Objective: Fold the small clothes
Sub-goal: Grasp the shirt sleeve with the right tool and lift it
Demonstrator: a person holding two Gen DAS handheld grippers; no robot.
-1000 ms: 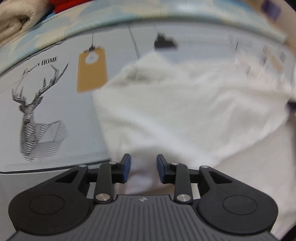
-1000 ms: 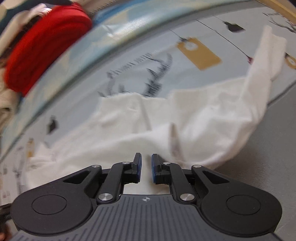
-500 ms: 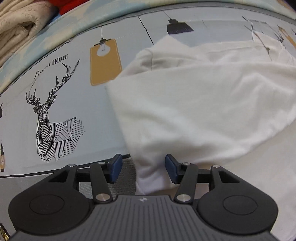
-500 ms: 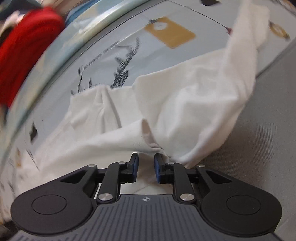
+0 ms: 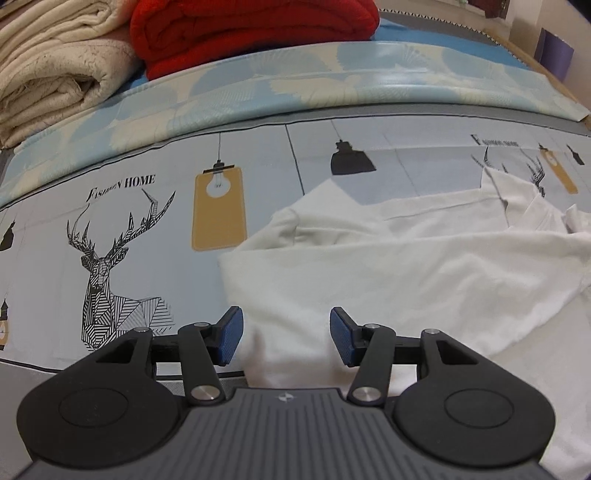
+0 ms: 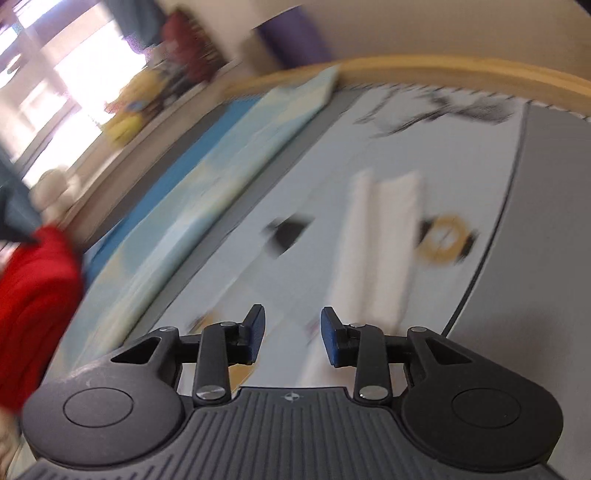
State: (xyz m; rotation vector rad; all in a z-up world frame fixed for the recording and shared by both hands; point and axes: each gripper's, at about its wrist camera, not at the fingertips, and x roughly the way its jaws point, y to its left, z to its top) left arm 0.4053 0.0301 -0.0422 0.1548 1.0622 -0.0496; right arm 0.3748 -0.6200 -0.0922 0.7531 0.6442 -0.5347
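Note:
A white garment (image 5: 388,266) lies partly folded on the printed bed sheet (image 5: 122,206), spreading from the middle to the right of the left wrist view. My left gripper (image 5: 286,338) hovers open just above the garment's near left edge, and its blue pads touch nothing. The right wrist view is blurred by motion. There my right gripper (image 6: 291,336) has its jaws opening, with nothing between them. A narrow strip of the white garment (image 6: 376,251) runs away beyond its right fingertip.
Folded cream blankets (image 5: 48,70) and a red blanket (image 5: 251,29) are stacked at the far side of the bed, on a blue patterned cover (image 5: 295,88). A wooden bed edge (image 6: 443,70) curves at the far right. Grey sheet (image 6: 546,258) borders the print.
Both grippers let go of the white garment and opened. The left one rose a little. The right one swung quickly sideways away from the garment's bulk, and its view turned toward the bed's far corner.

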